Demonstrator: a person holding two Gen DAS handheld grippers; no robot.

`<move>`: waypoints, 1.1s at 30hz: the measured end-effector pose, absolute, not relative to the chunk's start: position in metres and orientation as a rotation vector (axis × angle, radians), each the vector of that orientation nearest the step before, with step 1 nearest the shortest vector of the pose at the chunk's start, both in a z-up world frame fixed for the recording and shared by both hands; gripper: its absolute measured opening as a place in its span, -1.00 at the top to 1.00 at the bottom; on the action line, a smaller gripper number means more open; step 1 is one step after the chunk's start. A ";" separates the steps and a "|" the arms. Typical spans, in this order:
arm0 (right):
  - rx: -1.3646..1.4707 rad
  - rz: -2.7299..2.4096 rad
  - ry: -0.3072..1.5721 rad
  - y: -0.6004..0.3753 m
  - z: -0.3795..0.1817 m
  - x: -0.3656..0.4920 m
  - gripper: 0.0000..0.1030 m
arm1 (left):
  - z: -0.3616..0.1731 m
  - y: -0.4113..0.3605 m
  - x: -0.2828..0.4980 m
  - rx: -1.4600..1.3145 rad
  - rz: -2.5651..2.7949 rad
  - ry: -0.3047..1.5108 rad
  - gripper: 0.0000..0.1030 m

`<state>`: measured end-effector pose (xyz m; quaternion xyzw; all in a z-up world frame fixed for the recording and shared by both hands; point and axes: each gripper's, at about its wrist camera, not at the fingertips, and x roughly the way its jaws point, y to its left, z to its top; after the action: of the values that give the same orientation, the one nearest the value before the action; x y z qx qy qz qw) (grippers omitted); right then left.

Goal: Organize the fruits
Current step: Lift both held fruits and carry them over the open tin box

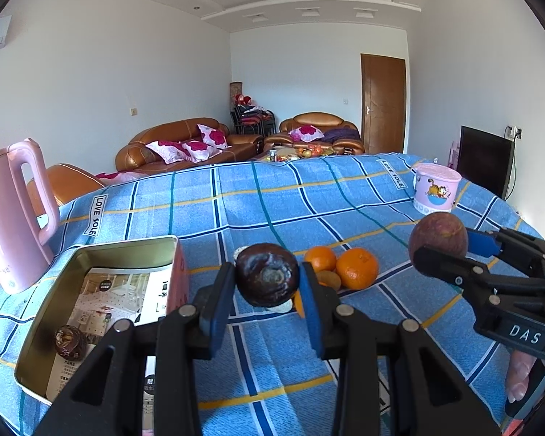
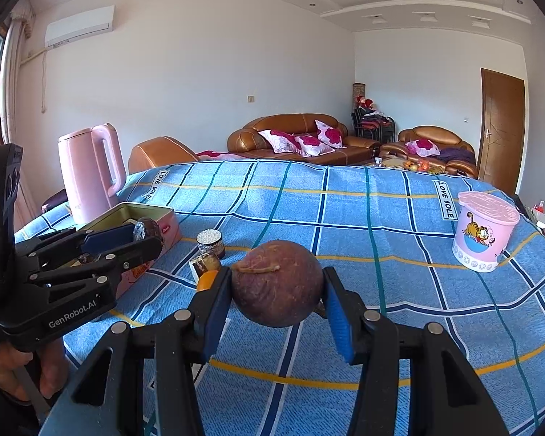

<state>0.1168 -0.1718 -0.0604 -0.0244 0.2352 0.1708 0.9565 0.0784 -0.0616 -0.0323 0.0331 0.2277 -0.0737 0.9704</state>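
Observation:
My left gripper [image 1: 267, 278] is shut on a dark wrinkled passion fruit [image 1: 266, 279], held above the blue checked cloth just right of an open metal tin [image 1: 101, 254]. The tin holds a paper sheet and one small dark fruit [image 1: 70, 341]. My right gripper [image 2: 277, 290] is shut on a reddish-brown passion fruit [image 2: 277, 283]; it also shows in the left wrist view [image 1: 438, 234] at the right. Two oranges [image 1: 356, 267] and a kiwi [image 1: 328, 279] lie on the cloth between the grippers. The left gripper [image 2: 145, 234] shows at the left of the right wrist view, over the tin [image 2: 163, 223].
A pink kettle [image 1: 14, 214] stands behind the tin at the left. A pink lidded cartoon tub [image 1: 436, 187] stands at the far right of the table. A small lidded jar [image 2: 210, 242] and a cut dark fruit [image 2: 206, 262] sit near the tin. Sofas stand beyond the table.

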 end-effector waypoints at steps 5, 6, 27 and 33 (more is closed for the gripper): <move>-0.049 0.343 0.447 -0.172 -0.058 0.112 0.00 | -0.031 -0.061 0.075 0.067 -0.142 0.439 0.27; -0.049 0.342 0.441 -0.173 -0.058 0.111 0.00 | -0.031 -0.061 0.075 0.068 -0.139 0.436 0.27; -0.071 0.367 0.460 -0.168 -0.054 0.117 0.00 | -0.031 -0.046 0.071 0.014 -0.095 0.467 0.27; -0.090 0.396 0.447 -0.157 -0.040 0.118 0.01 | -0.023 -0.033 0.067 0.000 -0.077 0.460 0.27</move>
<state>0.1183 -0.1573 -0.0403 -0.0444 0.2201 0.1950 0.9548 0.0674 -0.0333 -0.0232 -0.0001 0.2281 -0.0381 0.9729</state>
